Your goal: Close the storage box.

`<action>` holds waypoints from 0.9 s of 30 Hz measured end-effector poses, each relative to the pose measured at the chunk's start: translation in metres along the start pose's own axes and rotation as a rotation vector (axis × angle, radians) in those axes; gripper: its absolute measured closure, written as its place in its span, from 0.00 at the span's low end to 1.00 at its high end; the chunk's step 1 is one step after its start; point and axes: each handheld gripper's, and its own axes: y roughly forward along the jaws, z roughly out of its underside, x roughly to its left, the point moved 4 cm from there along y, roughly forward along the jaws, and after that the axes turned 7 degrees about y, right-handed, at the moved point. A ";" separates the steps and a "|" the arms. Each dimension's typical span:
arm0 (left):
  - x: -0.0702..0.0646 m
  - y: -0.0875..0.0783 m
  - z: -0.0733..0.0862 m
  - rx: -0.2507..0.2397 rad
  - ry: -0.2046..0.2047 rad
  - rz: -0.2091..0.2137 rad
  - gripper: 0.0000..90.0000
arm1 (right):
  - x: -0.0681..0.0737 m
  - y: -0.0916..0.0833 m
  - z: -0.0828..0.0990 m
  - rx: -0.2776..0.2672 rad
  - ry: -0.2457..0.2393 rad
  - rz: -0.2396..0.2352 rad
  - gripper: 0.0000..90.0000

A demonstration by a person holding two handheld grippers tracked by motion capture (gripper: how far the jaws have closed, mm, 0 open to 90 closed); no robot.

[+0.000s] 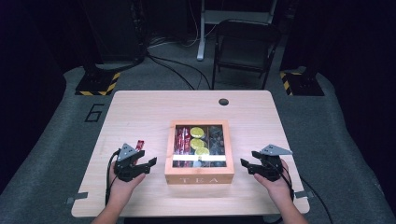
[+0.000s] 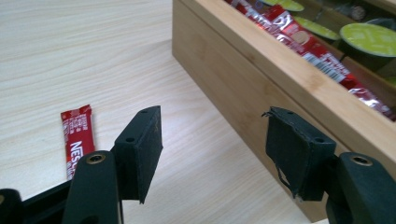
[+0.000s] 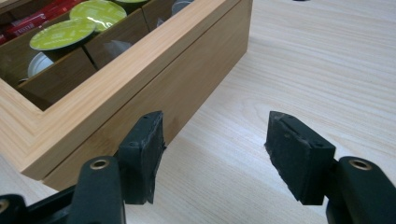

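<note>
A wooden box (image 1: 199, 178) marked TEA stands at the middle of the table. Through its top I see red sachets (image 2: 303, 44), green-topped capsules (image 3: 60, 32) and dark items in separate compartments. My left gripper (image 1: 148, 164) hovers just left of the box, jaws pointing at its side wall (image 2: 233, 79), open and empty (image 2: 215, 149). My right gripper (image 1: 248, 161) mirrors it on the box's right, near the front corner (image 3: 140, 93), also open with nothing between the pads (image 3: 215, 149). One red sachet (image 2: 77, 140) lies loose on the table beside the left gripper (image 1: 139, 144).
The light wooden table (image 1: 140, 112) has a round cable hole (image 1: 223, 101) at the back. A black folding chair (image 1: 245, 44) stands behind it. Black stand bases with yellow-striped edges (image 1: 98, 83) sit on the floor at both far corners.
</note>
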 end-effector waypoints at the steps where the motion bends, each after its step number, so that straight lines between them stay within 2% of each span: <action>1: 0.001 0.001 0.001 0.004 -0.003 -0.002 0.41 | -0.001 0.001 0.000 0.002 -0.002 0.001 0.41; 3: 0.003 0.002 0.002 -0.006 -0.015 -0.013 0.41 | -0.003 0.001 0.001 0.005 0.003 0.004 0.41; 12: 0.011 0.005 0.006 0.015 -0.046 -0.020 0.40 | -0.006 0.005 0.003 0.021 0.039 -0.008 0.41; 19: 0.009 0.010 0.010 0.034 -0.046 -0.021 0.41 | -0.008 0.008 0.004 0.030 0.063 -0.018 0.41; 27: 0.008 0.012 0.011 0.056 -0.039 -0.011 0.40 | -0.007 0.008 0.004 0.034 0.069 -0.026 0.41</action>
